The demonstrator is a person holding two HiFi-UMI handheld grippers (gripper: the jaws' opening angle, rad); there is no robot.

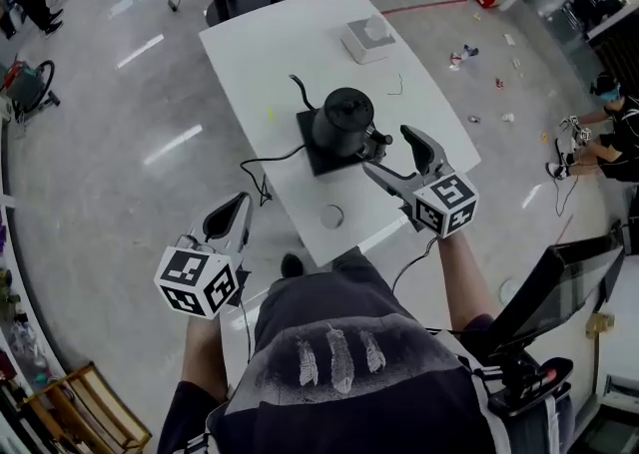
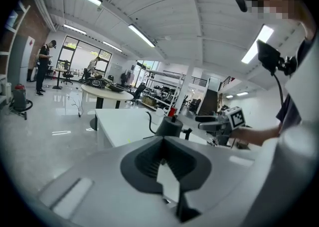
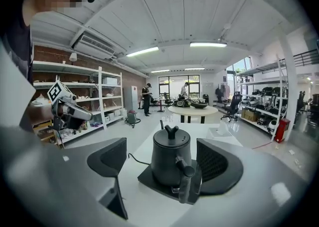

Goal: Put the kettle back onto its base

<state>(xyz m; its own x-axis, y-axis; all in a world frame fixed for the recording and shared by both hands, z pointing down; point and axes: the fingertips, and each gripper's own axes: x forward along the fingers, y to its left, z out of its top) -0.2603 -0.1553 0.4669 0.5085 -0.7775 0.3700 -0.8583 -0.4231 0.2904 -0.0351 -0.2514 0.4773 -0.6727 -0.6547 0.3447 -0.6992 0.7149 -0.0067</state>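
Right gripper view: the right gripper (image 3: 162, 163) has its 2 jaws spread wide, touching nothing. Just ahead of them the kettle (image 3: 171, 156) sits on its base (image 3: 147, 181), handle toward the tool. Only the left gripper view shows the left gripper (image 2: 163, 158) closed and empty, with the kettle well beyond it.
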